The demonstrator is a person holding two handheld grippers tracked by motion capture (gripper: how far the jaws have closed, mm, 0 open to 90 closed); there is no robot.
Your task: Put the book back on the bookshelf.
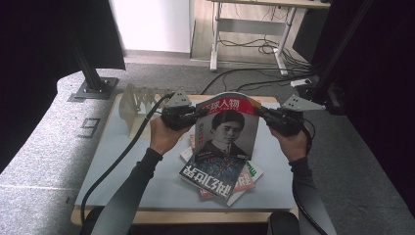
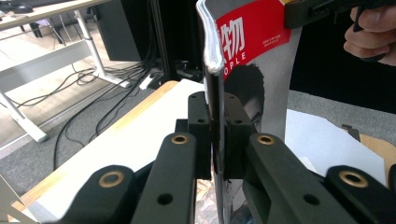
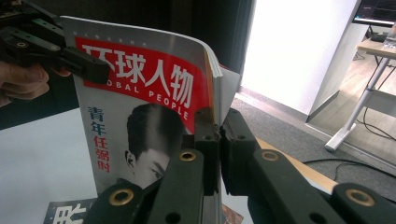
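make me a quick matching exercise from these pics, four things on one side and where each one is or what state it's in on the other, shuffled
Things:
1. left claw
2. right claw
3. raised magazine
4. wooden rack

Places or states:
A. stands at the table's far left corner
B. held upright above the pile of magazines
C. shut on the raised magazine's right edge, seen from above
D. shut on the raised magazine's left edge, seen from above

Pairs: 1-D, 2-C, 3-B, 4-A

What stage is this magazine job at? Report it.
Done: the red-topped portrait magazine is lifted upright off the stack of magazines. In hand: the left hand-held gripper and right hand-held gripper clamp its side edges. Left: probably setting it down, perhaps in the pale slotted rack.
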